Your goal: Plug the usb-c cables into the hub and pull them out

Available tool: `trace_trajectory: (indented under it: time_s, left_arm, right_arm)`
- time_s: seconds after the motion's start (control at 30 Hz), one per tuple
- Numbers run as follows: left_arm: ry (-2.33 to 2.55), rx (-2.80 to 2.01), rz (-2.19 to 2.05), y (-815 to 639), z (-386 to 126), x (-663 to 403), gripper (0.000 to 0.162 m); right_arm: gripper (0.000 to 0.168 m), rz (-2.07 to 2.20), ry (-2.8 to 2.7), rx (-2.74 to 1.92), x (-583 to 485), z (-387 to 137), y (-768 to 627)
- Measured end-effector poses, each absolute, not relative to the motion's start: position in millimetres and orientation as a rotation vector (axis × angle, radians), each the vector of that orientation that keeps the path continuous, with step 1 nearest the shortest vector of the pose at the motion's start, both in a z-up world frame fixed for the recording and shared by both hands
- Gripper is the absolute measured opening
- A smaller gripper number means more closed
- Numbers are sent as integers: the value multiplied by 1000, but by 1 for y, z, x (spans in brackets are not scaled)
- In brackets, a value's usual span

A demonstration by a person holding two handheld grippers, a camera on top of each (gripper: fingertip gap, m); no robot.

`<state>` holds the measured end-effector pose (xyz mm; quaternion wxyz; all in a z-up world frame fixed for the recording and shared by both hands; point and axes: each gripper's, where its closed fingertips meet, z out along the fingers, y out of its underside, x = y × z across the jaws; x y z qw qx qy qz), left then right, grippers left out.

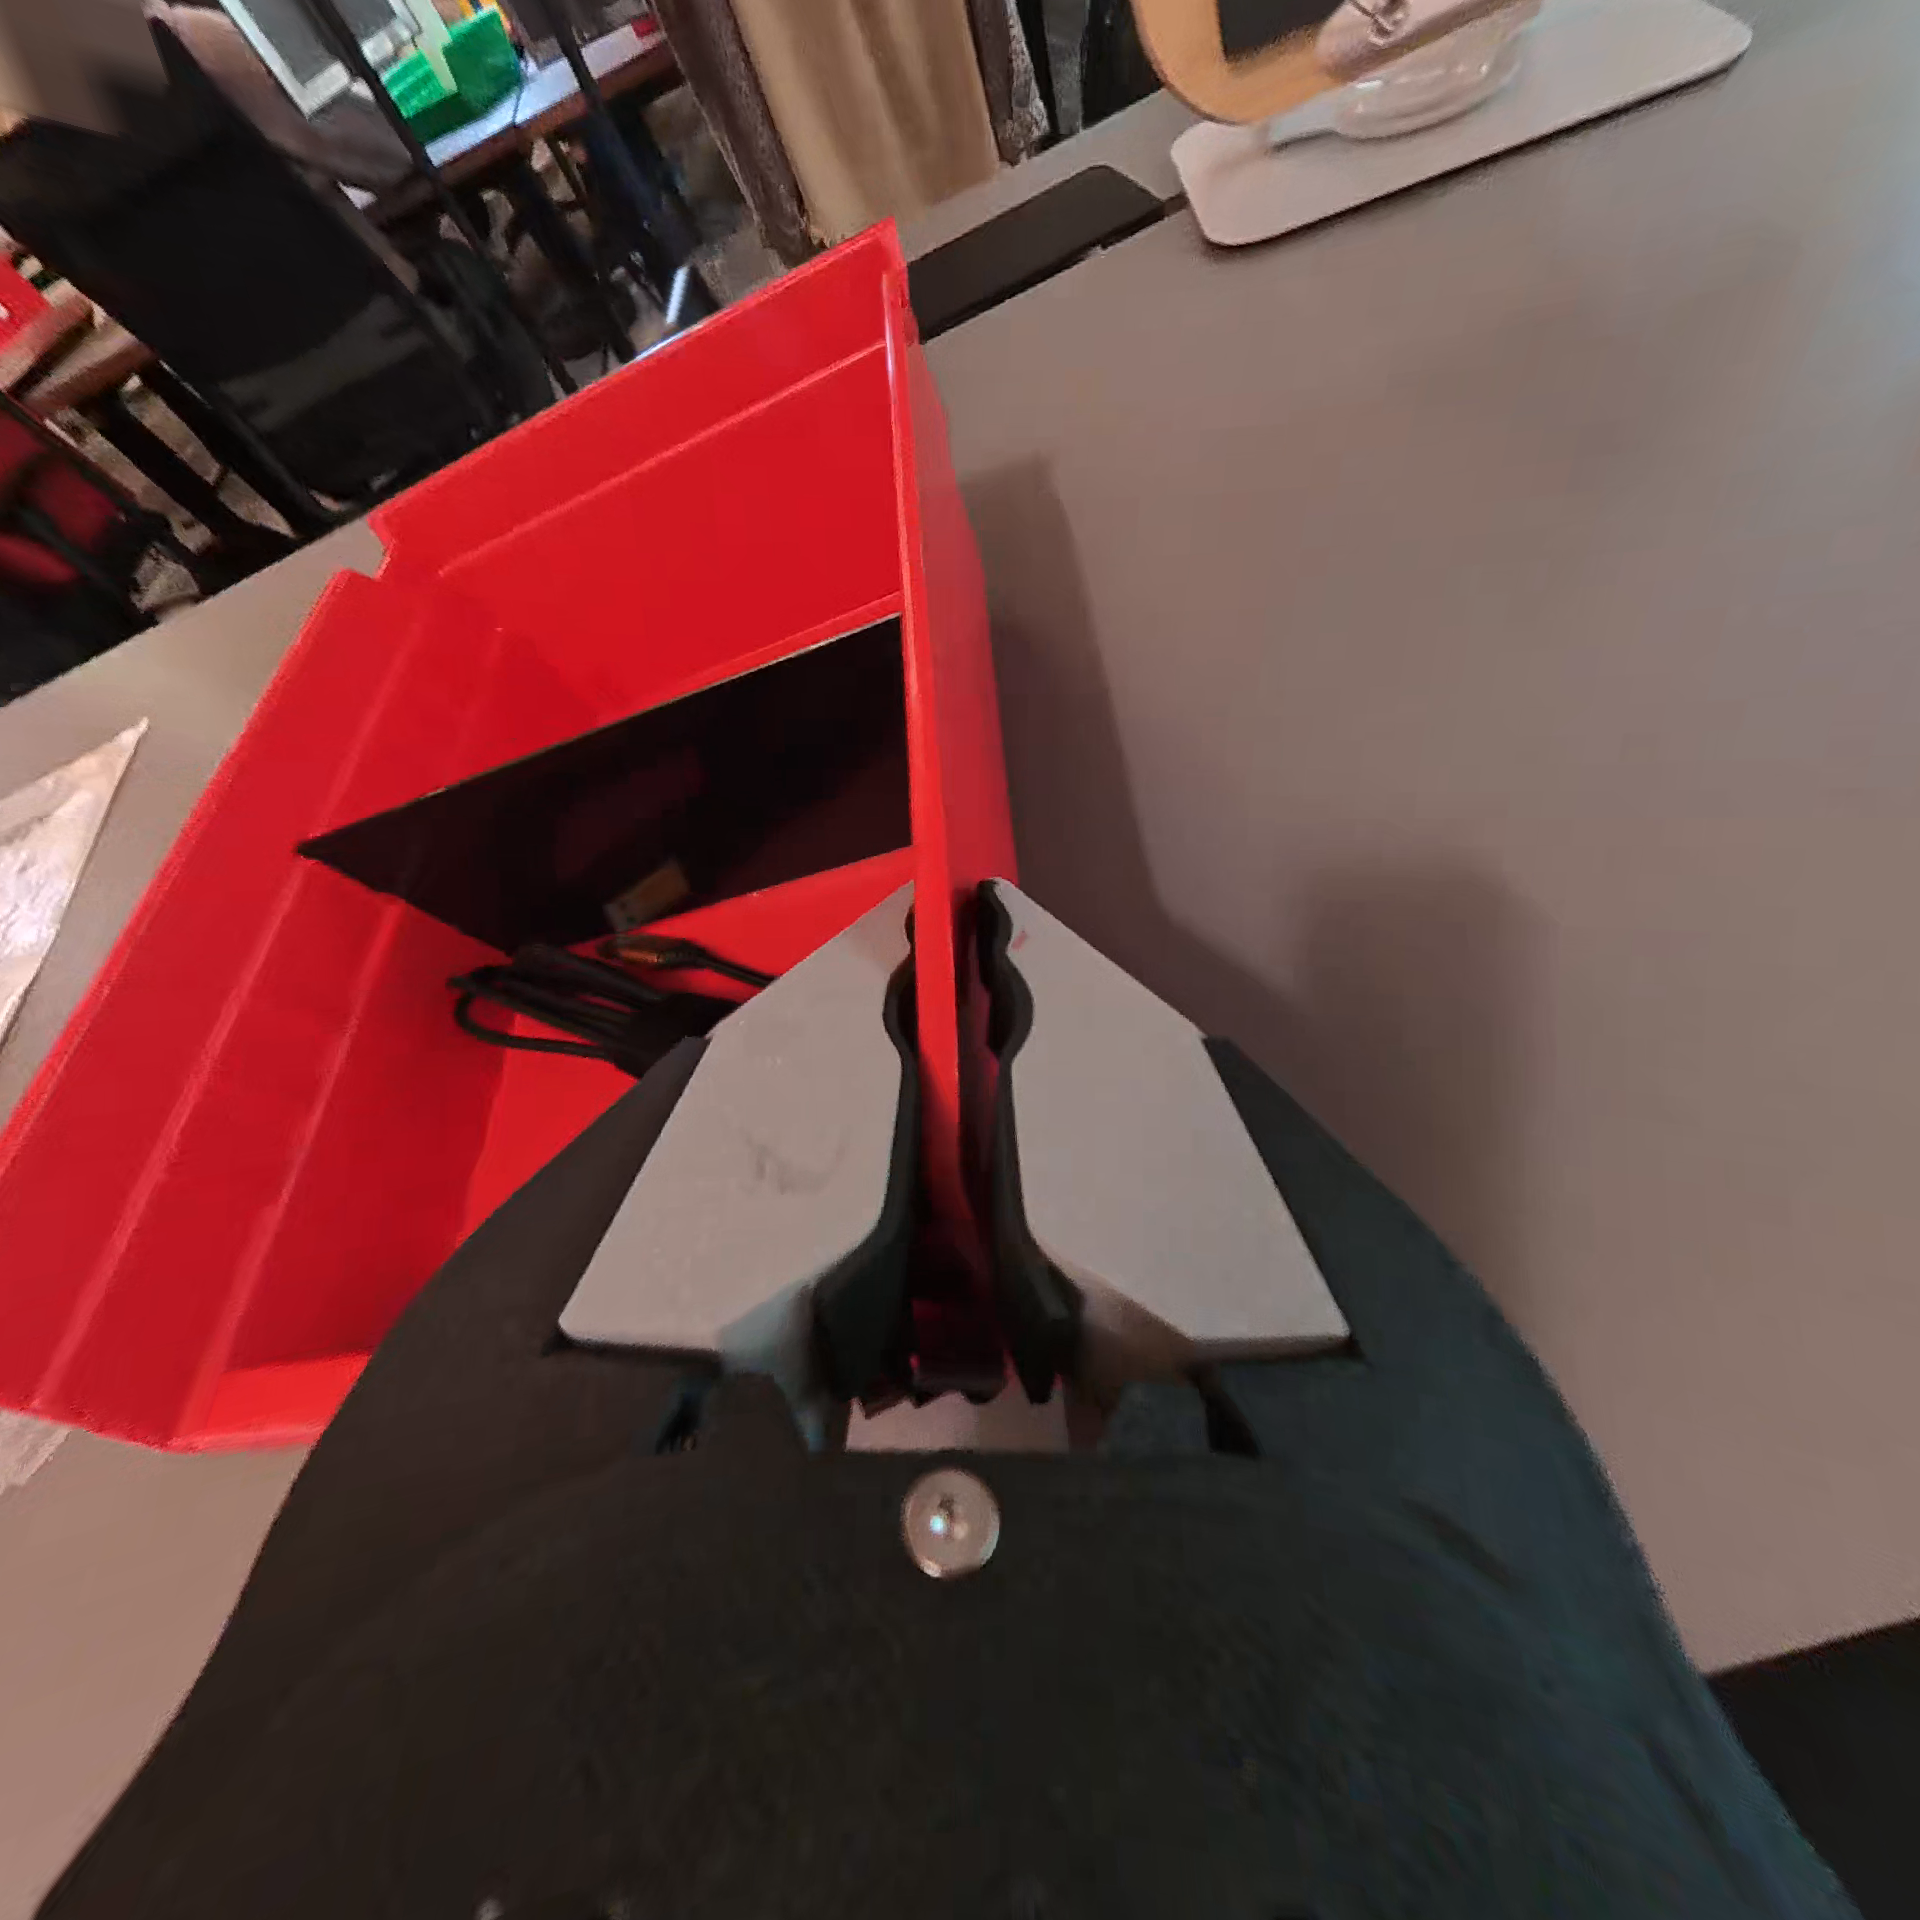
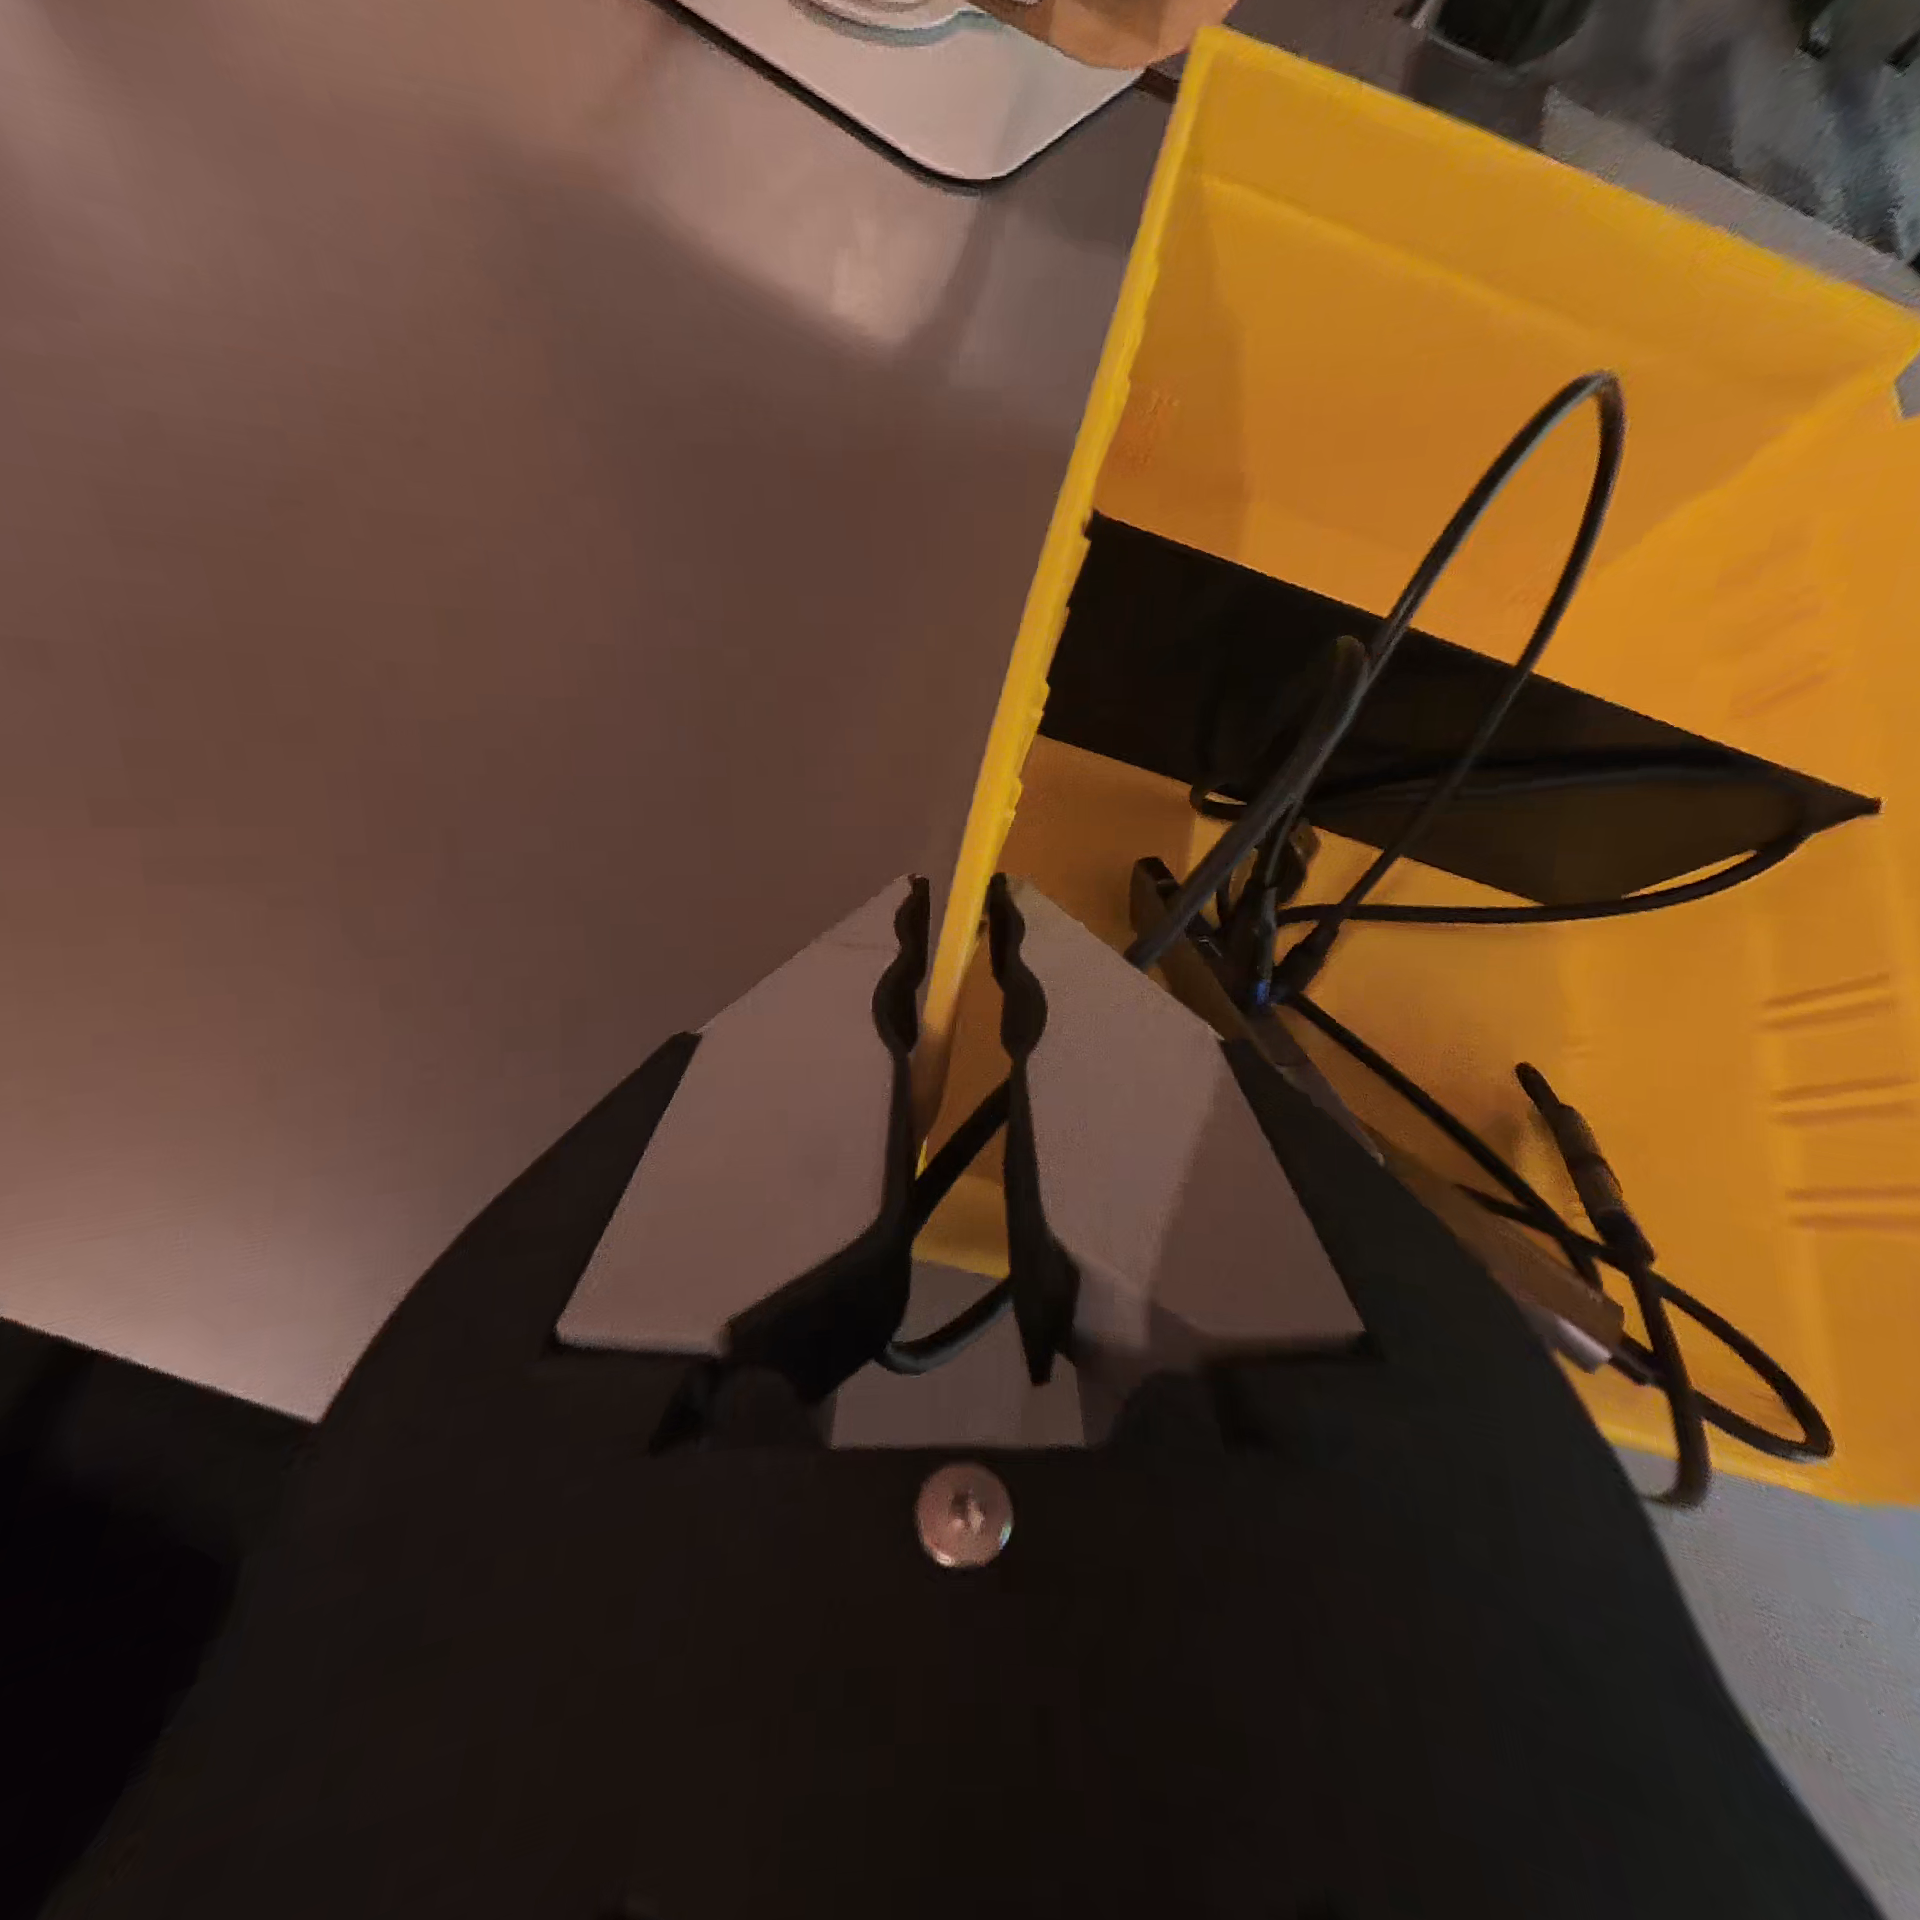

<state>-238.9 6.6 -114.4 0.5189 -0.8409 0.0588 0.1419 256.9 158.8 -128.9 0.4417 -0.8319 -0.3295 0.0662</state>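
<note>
In the left wrist view my left gripper (image 1: 951, 904) is shut on the right wall of a red bin (image 1: 925, 623), one pad on each side of it. Inside the bin lie coiled black cables (image 1: 561, 1008) and a metal plug (image 1: 644, 899) by a black divider (image 1: 675, 810). In the right wrist view my right gripper (image 2: 956, 899) is shut on the left wall of a yellow bin (image 2: 1049, 644). A dark hub (image 2: 1299, 1049) with several black cables (image 2: 1507, 582) plugged in lies inside. One black cable (image 2: 961, 1148) crosses between the fingers lower down.
Both bins stand on a grey table (image 1: 1455, 727). A light grey mat (image 1: 1455, 135) with a clear bowl lies at the back, a flat black object (image 1: 1029, 239) beside it. A crinkled silver sheet (image 1: 52, 831) lies left of the red bin. My hands' fingertips stand some 50 cm from each other.
</note>
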Motion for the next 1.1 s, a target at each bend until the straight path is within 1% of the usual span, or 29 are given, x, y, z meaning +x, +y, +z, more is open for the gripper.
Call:
trace_trajectory:
  time_s: [0.13, 0.2, 0.33, 0.5, 0.67, 0.7, 0.73, 0.8, 0.9, 1.1]
  left_arm:
    - [84, -1999, 298, -6, -87, -251, 4]
    - [79, -1963, 289, -12, -75, -253, 4]
    - [87, -1909, 325, -20, -55, -253, 4]
    - [104, -1879, 361, -30, -43, -253, 4]
    - [83, -1845, 395, -37, -35, -262, 4]
    - [76, -1838, 407, -39, -33, -266, 4]
    - [67, -1829, 418, -42, -31, -269, 5]
    - [49, -1804, 449, -50, -25, -277, 5]
    - [42, -1767, 504, -60, -14, -283, 4]
    - [140, -1684, 530, -65, 15, -243, 4]
  right_arm:
    - [6, 168, -847, -2087, 224, -129, 140]
    - [9, 214, -890, -2107, 189, -129, 123]
    - [14, 323, -1001, -2092, 95, -127, 88]
    - [22, 480, -1113, -1979, -47, -124, 39]
    - [32, 638, -1174, -1804, -189, -98, -11]
    - [40, 642, -1181, -1756, -207, -86, -20]
    - [43, 658, -1198, -1710, -220, -74, -31]
    - [44, 736, -1234, -1622, -230, -51, -56]
    - [45, 845, -1263, -1545, -208, -32, -72]
    - [45, 859, -1244, -1556, -95, -42, -26]
